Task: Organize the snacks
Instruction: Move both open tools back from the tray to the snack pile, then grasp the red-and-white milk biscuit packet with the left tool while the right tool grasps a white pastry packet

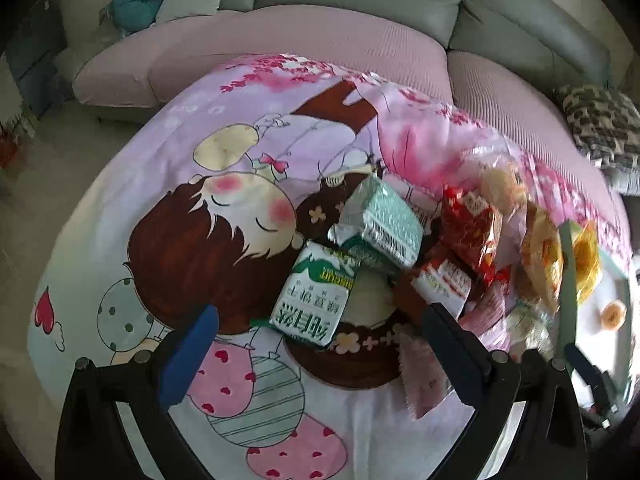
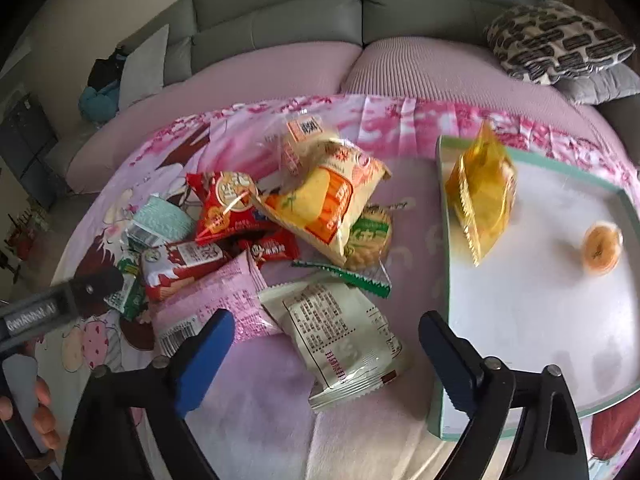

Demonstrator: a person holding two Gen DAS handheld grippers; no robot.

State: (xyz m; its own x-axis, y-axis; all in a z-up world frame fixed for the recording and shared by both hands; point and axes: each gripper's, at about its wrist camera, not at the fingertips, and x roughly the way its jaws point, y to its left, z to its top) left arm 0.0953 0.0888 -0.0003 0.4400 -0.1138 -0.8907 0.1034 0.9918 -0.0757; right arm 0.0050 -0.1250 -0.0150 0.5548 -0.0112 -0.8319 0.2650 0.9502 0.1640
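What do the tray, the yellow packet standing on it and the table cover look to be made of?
Tray: probably hard plastic, white base with a raised green rim, faintly glossy.
Yellow packet: thin translucent plastic film; light passes through it and its edge is crimped.
Table cover: soft woven fabric, matte, with a printed cartoon and folds along the far edge.

Grey sofa [image 2: 280, 12] with pink seat cover [image 1: 280, 40]; patterned cushion [image 2: 560, 44]; pale floor [image 1: 60, 168], seemingly tiled.
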